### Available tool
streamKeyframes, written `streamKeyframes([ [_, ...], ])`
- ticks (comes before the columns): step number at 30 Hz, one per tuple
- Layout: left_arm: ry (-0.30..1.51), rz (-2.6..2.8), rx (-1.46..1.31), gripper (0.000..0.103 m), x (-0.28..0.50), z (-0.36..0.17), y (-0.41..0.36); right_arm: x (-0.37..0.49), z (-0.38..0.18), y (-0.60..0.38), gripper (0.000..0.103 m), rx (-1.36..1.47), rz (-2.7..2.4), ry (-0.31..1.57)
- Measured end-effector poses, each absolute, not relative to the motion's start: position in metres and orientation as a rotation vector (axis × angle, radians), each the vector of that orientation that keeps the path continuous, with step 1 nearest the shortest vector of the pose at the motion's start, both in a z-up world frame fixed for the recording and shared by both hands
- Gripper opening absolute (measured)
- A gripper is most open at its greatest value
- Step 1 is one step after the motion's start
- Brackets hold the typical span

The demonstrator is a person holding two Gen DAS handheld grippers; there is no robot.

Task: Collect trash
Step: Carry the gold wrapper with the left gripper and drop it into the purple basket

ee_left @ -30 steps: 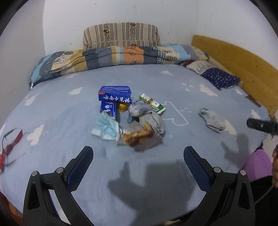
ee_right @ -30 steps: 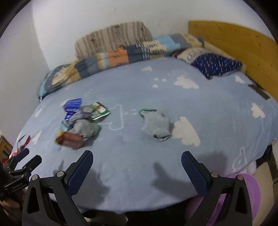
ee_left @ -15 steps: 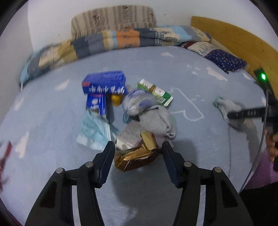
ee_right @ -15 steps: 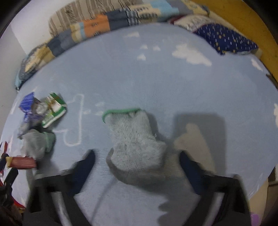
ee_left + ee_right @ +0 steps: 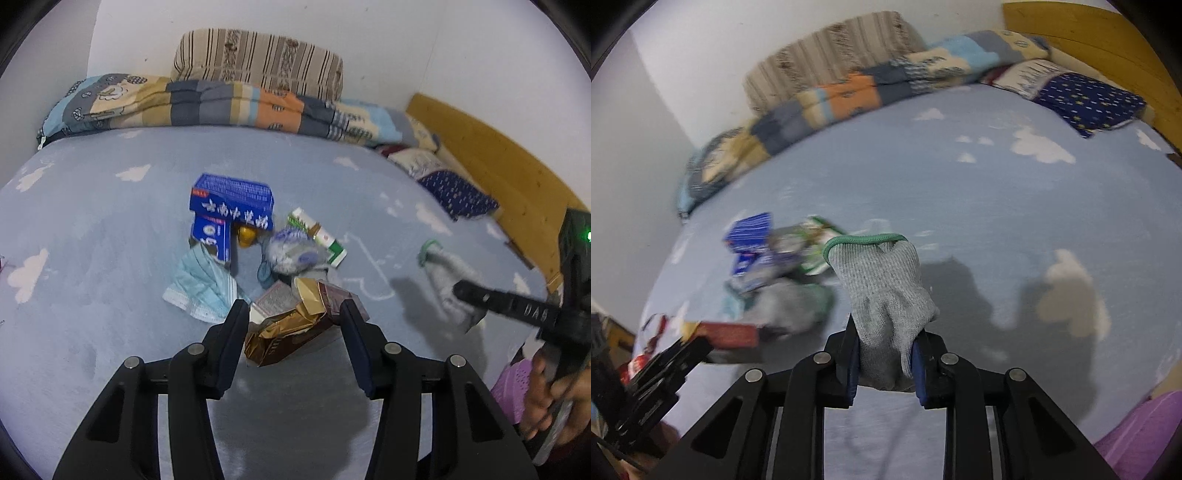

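A trash pile lies mid-bed: blue boxes, a blue face mask, a green-white carton, a crumpled bag and a gold-brown wrapper. My left gripper is shut on the wrapper, one finger on each side. My right gripper is shut on a grey glove with a green cuff and holds it off the bed. The glove and right gripper also show at the right of the left wrist view. The pile is blurred in the right wrist view.
The blue cloud-print bed sheet spans the view. A folded quilt and striped pillow lie by the far wall. A navy pillow and a wooden headboard are at the right. A purple thing sits by the bed edge.
My left gripper closed onto the gold-brown wrapper. My right gripper closed on the grey glove and lifted it off the sheet.
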State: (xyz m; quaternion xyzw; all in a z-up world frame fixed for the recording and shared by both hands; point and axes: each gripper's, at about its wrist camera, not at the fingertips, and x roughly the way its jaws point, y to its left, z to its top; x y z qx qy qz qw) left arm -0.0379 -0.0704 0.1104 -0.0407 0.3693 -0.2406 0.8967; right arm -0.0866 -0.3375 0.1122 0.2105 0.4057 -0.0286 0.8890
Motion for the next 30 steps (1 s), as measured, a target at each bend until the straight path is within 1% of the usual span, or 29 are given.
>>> streamKeyframes([
  [4, 0.719, -0.493, -0.118, 0.050, -0.040, 0.120, -0.063, -0.088, 0.120, -0.322, 0.024, 0.374, -0.024, 0.790],
  [8, 0.687, -0.498, -0.113, 0.050, -0.043, 0.126, -0.065, -0.089, 0.124, -0.320, 0.024, 0.372, -0.021, 0.757],
  [17, 0.687, -0.541, -0.107, 0.050, -0.048, 0.129, -0.076, -0.097, 0.123, -0.330, 0.024, 0.411, -0.025, 0.754],
  [21, 0.673, -0.610, -0.097, 0.050, -0.062, 0.137, -0.091, -0.106, 0.128, -0.333, 0.024, 0.434, -0.017, 0.738],
  [26, 0.650, -0.737, -0.052, 0.050, -0.091, 0.147, -0.124, -0.144, 0.141, -0.350, 0.024, 0.538, -0.005, 0.678],
  [30, 0.636, -0.860, -0.012, 0.050, -0.119, 0.159, -0.160, -0.197, 0.153, -0.371, 0.024, 0.590, -0.017, 0.637],
])
